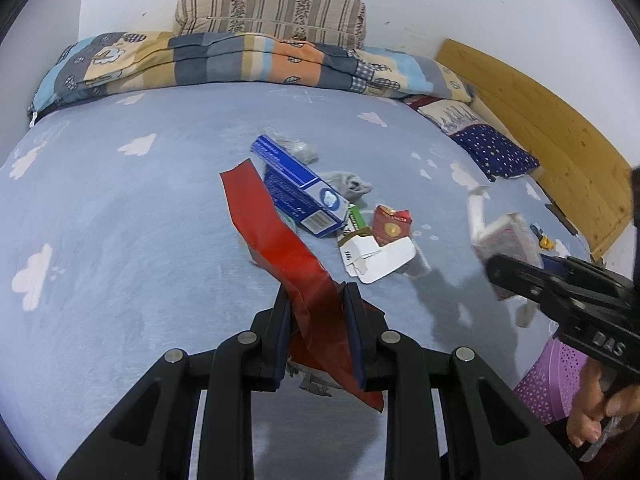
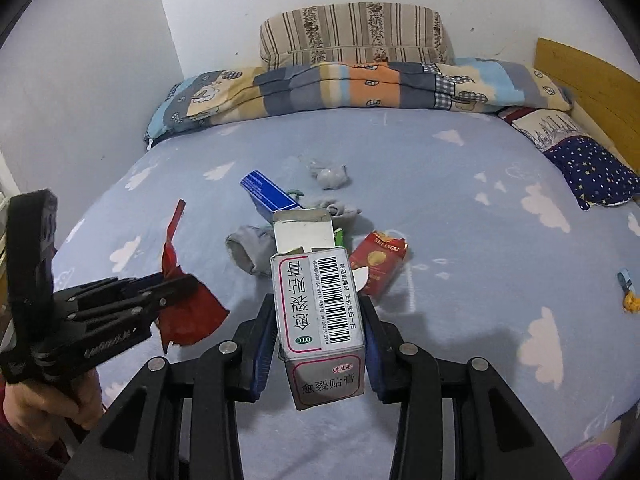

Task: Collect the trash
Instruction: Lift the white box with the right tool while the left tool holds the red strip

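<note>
My left gripper is shut on a long red wrapper and holds it above the bed; it also shows at the left of the right wrist view. My right gripper is shut on a grey and white medicine box with its flap open. That box shows blurred at the right of the left wrist view. On the bed lie a blue box, a red cigarette pack, a flattened white carton and grey socks.
A purple perforated basket stands beside the bed at lower right. A folded quilt and striped pillow lie at the far side. A wooden headboard and star-print pillow are at right. A small toy lies near the right edge.
</note>
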`<state>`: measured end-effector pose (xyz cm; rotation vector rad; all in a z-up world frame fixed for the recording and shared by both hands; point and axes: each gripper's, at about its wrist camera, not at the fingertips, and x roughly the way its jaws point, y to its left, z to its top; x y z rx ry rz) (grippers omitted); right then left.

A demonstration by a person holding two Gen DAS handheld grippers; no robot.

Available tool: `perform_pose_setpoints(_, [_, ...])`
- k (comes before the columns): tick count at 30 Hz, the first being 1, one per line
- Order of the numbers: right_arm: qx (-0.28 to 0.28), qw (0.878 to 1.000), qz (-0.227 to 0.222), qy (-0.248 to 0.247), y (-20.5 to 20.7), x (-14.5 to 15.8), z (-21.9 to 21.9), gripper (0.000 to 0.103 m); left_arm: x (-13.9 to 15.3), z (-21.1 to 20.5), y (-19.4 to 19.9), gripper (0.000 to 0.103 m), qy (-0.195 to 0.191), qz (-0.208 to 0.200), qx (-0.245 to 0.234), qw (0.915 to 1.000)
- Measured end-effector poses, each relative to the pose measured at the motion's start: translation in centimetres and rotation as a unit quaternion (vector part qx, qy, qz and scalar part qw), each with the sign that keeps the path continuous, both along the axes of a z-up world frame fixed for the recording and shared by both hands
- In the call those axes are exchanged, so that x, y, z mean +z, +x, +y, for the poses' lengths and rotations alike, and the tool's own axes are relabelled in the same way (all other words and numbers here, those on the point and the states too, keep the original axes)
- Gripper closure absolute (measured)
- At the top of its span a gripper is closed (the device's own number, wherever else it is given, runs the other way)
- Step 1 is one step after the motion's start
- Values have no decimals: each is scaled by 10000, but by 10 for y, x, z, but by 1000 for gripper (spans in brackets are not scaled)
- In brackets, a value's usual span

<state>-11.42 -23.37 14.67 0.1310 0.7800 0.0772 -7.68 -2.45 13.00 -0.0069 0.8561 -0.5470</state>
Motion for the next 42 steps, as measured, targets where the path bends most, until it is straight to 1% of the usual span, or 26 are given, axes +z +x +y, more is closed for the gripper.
perform_pose_setpoints(4, [-51, 9996, 188, 189, 12, -10, -10, 61, 1, -8, -5, 79, 174, -166, -44, 9997])
perform_pose_setpoints(8, [-40, 9997, 181, 165, 13, -11, -7, 61, 0, -15, -8, 79, 308, -255, -98, 9992])
perform_pose_setpoints(24, [38, 9997, 198, 153, 17, -12, -2, 61, -3, -21, -8, 79, 428, -306, -136, 9985])
perform_pose_setpoints(37, [7, 9997, 202, 105, 16, -14, -3, 61, -6, -18, -8, 79, 497, -325, -34, 9982])
perform_pose_setpoints(42, [14, 9998, 183, 59, 15, -13, -3, 61, -4, -19, -10, 79, 557, -395, -3, 9977])
